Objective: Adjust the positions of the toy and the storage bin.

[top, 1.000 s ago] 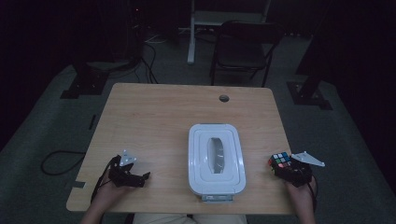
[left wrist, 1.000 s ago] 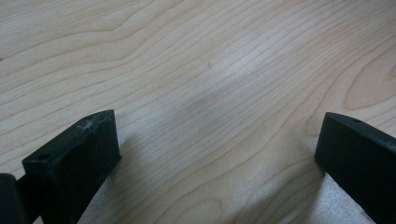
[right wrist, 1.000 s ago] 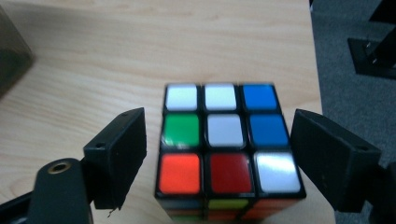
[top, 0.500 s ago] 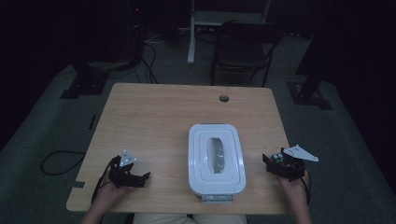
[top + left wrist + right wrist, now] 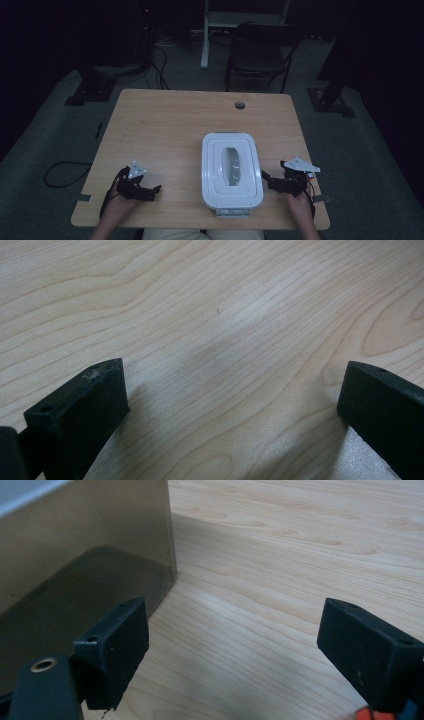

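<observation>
A white lidded box [image 5: 231, 170] stands on the wooden table [image 5: 165, 130], right of the middle near the front edge. My right gripper [image 5: 267, 181] lies just right of the box and points at its side. Its jaws have just been opening and stand wide, with only bare wood between them [image 5: 232, 645]. The box's translucent wall [image 5: 75, 545] rises close by the left jaw. A sliver of orange and blue [image 5: 385, 714] peeks out under the right jaw at the picture's edge. My left gripper [image 5: 154, 191] rests at the front left, open over bare wood [image 5: 235, 405].
A round cable hole [image 5: 240, 105] sits near the table's far edge. Beyond the table stand a dark chair [image 5: 262, 50] and a desk leg [image 5: 205, 35]. A cable [image 5: 62, 172] lies on the floor at the left.
My right gripper slid left to the box's side and its jaws spread apart. The multicoloured cube seen at those jaws earlier is gone from between them. The left gripper stayed put.
</observation>
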